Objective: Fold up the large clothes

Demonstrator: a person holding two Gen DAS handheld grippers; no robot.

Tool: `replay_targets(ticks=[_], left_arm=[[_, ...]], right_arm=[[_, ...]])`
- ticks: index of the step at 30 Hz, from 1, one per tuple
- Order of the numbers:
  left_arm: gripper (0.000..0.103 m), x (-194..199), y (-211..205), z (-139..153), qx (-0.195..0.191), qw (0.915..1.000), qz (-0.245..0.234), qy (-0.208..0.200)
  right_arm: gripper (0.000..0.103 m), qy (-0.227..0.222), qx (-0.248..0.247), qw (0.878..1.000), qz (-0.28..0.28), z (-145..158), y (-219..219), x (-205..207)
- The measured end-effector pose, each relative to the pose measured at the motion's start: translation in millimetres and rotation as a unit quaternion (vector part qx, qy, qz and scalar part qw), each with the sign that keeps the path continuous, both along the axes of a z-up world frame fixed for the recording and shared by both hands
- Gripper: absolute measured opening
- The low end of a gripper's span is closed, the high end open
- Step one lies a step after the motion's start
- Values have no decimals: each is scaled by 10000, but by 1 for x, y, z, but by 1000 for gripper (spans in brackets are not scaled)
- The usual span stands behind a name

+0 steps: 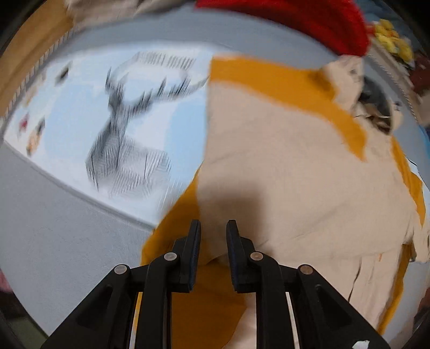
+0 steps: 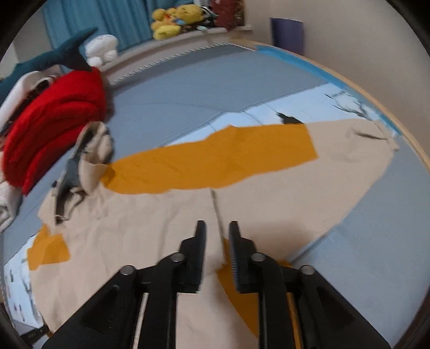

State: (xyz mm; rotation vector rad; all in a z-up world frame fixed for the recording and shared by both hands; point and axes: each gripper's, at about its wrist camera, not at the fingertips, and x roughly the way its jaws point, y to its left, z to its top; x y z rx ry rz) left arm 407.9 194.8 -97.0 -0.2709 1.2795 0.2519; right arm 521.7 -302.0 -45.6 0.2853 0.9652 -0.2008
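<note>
A large beige and mustard-orange garment [image 1: 295, 166] lies spread on the bed; it also fills the middle of the right wrist view [image 2: 150, 222]. Its bunched hood or collar [image 2: 88, 161] lies at the left. My left gripper [image 1: 213, 228] is just over the garment's near edge where orange meets beige; its jaws stand a little apart with a fold of cloth between them. My right gripper [image 2: 217, 228] is over the beige cloth beside a seam, its jaws also a little apart with cloth between them. Both views are blurred by motion.
A grey bedsheet [image 2: 188, 80] with a pale blue deer-print cover [image 1: 113, 107] lies under the garment. A red folded blanket [image 2: 53, 118] lies at the left beyond the hood. Plush toys [image 2: 174, 18] and blue curtains sit behind the bed. A purple bin [image 2: 287, 32] stands by the wall.
</note>
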Motion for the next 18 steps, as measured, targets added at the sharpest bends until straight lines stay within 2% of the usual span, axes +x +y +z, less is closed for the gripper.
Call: replay_targets(ticks=[2,3,6,8,10,12,15,16,18], left_arm=[[17,3,-16,9,115,9989,-373,-247],[18,4,-20,7,121,9985,-483,-226],[18,4,-25,-25,-20,9978,-606,268],[18,1,-21,-42,-91,9969,-506,601],[18,-1,-17,-43,-175,9969,-437,629],[18,-2,-16,-29,-159,9978,-462,459],[19,-4,-13,-16,57,9989,-462,63],[19,-5,-11,-23,185,9986,-455,180],[19,-9,-11,-42,85,9970,-465,613]], right_arm=[[28,81,357,9985,398,-12,6,8],[29,228,507,9969,561,-21,9,12],[29,782,697,9919,715,-54,12,19],[29,1268,431,9892,600,-77,8,21],[29,1531,441,9863,432,-91,-2,21],[29,1479,656,9864,306,-87,-9,19],[29,1263,325,9907,396,-72,-8,19],[29,1255,279,9909,398,-71,-8,18],[29,1240,253,9914,345,-67,-12,15]])
